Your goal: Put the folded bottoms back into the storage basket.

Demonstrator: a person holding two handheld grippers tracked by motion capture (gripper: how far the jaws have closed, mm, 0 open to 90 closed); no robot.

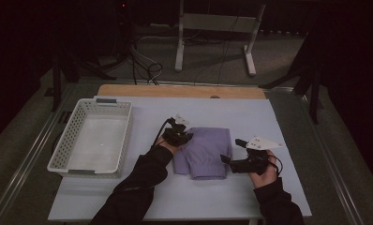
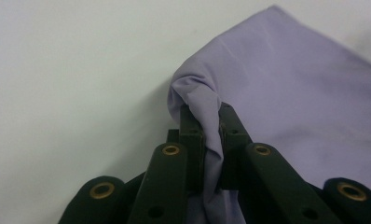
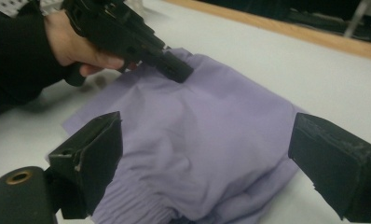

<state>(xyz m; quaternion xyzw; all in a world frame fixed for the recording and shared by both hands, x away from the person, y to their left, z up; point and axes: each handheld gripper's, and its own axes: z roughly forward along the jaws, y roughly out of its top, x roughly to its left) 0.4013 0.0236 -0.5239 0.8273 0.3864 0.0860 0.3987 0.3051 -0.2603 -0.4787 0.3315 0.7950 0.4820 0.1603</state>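
Cloth [image 1: 204, 152] folded on bench right of basket [image 1: 93, 136]; left gripper [image 2: 207, 135] jaws clenched on corner, right gripper [image 3: 207, 158] jaws spread beside cloth; pinch all layers before lifting

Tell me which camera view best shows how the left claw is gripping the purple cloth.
The left gripper view: the left claw is shut on a bunched edge of the purple cloth, seen close up. The high view shows that claw at the cloth's left edge, small and dim. The right gripper view shows it farther off, on the cloth's far side.
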